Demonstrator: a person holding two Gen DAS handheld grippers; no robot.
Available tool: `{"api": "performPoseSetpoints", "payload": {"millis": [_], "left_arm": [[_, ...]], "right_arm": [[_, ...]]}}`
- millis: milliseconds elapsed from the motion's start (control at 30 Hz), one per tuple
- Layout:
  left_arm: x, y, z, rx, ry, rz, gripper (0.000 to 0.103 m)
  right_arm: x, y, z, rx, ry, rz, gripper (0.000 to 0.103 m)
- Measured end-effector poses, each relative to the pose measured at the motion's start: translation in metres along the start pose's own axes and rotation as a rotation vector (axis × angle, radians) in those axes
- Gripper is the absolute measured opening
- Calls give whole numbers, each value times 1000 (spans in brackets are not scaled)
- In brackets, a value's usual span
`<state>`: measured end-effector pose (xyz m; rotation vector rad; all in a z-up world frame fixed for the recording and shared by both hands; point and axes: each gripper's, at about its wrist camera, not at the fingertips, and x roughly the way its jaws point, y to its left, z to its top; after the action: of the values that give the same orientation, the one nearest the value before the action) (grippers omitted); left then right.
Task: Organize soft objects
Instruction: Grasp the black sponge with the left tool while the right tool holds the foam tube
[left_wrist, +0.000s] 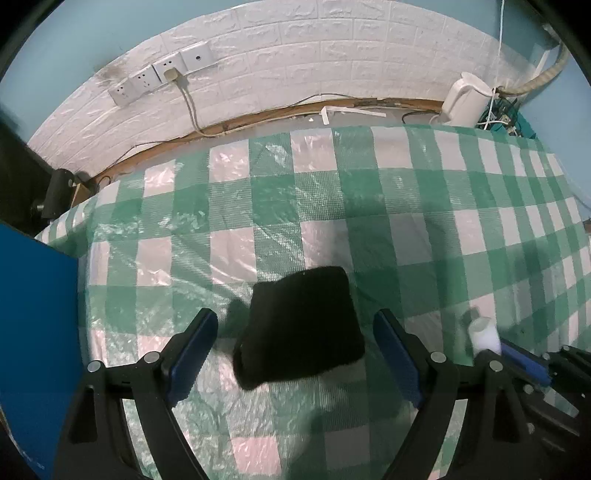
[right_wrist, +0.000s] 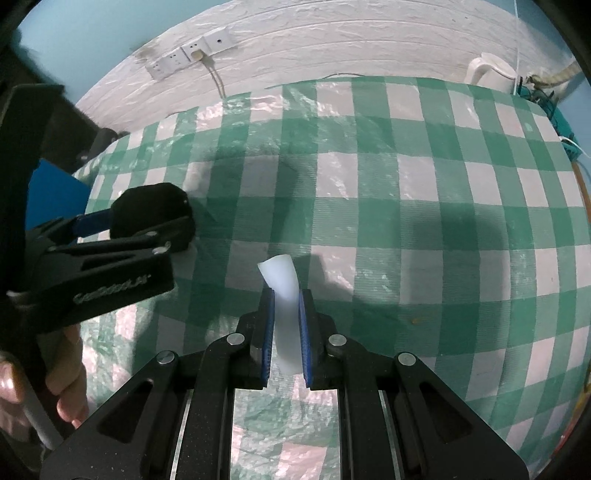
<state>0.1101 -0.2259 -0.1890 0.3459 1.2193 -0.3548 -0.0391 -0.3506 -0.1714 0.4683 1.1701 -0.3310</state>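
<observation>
Left claw (right_wrist: 147, 225) marked, perhaps "GenRobot.AI"

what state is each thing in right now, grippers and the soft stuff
left gripper: open, fingers either side of the black pad
right gripper: shut on the white piece
black pad: flat on the checked cloth, not gripped
white piece: squeezed between the pads, top end sticking out and curling
wall socket: plug in, cord hanging down
kettle: upright behind the table
</observation>
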Motion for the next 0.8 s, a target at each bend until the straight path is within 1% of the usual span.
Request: {"api": "performPoseSetpoints", "payload": {"millis": [33,67,133,167,200,233,300,367,467,633,800], "left_arm": [[2,0,0,-2,2,-4,87],[3,1,1,-6,3,-10,83],[3,2,0,-16,2,-25,73],[3,3,0,-21,4,-33,61],[3,4,-1,-24,8,-50,58],[2,4,-1,-24,5,-57,57],[0,5,-2,-22,-3,-73,50],[-2,7,-4,-23,-6,-82,48],[-9,8,-8,-22,-22,-75,48],[-25,10,-17,16,-46,-48,48],[-37,17,-25,26,-68,-28,47]], "right_arm": [[-1,-1,0,-1,-2,-3,11],[-2,-1,0,-2,-6,-9,11],[-3,0,1,-4,-14,-15,11],[-4,0,2,-5,-17,-15,11],[-5,0,2,-4,-19,-16,11],[-5,0,2,-4,-20,-15,11],[-7,-1,2,-5,-22,-17,11],[-8,0,2,-2,-28,-17,11],[-12,3,3,-5,-39,-14,11],[-25,10,4,-25,-61,-22,11],[-42,21,5,-39,-88,-20,11]]}}
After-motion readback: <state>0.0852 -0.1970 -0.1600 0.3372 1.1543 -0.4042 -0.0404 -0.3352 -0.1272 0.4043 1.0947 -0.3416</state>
